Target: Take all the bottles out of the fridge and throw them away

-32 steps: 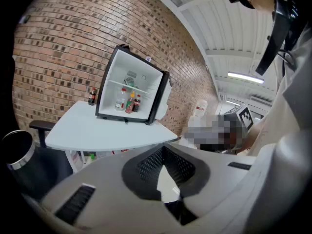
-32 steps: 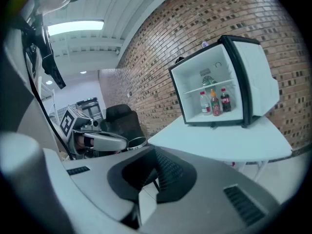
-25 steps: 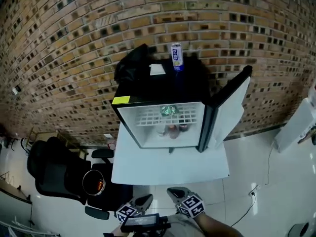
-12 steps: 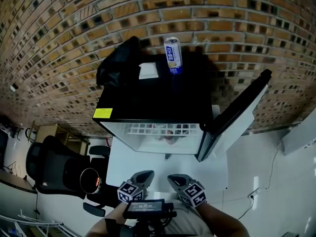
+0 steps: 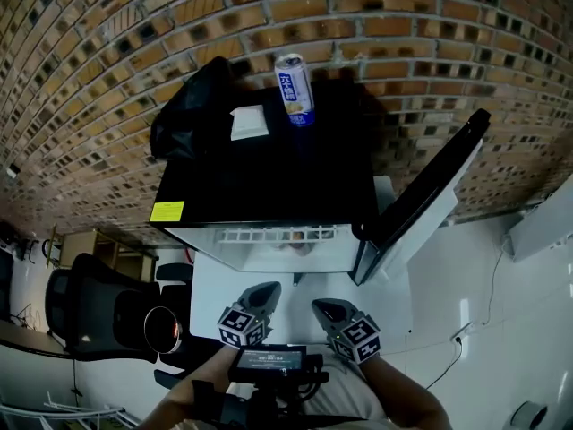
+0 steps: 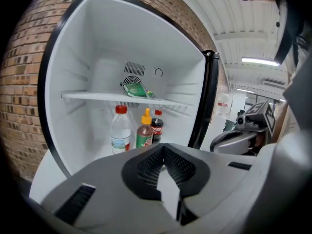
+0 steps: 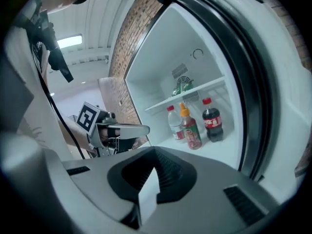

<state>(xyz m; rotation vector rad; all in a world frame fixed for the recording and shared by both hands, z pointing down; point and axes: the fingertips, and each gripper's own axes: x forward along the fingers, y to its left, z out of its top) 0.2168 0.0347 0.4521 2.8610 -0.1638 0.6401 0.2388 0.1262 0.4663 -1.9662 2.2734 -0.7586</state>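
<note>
A small fridge [image 5: 269, 182] with a black top stands open, its door [image 5: 421, 200] swung to the right. On its floor stand a clear water bottle with a red cap [image 6: 120, 130], a sauce bottle with a yellow nozzle [image 6: 145, 133] and a small cola bottle [image 6: 157, 126]. The same bottles show in the right gripper view: water [image 7: 175, 124], sauce [image 7: 191, 130], cola [image 7: 212, 121]. My left gripper [image 5: 260, 297] and right gripper [image 5: 329, 311] hang side by side in front of the opening, well short of the bottles. Both are shut and hold nothing.
A green packet [image 6: 138, 90] lies on the wire shelf above the bottles. On the fridge top are a blue and white can [image 5: 294, 90], a black bag [image 5: 190, 106] and a white paper [image 5: 248, 124]. A black office chair [image 5: 89, 307] and a round bin [image 5: 161, 328] stand at the left.
The head view has closed in over the fridge, so less of its inside shows. Both grippers have come up a little toward the opening, still shut.
</note>
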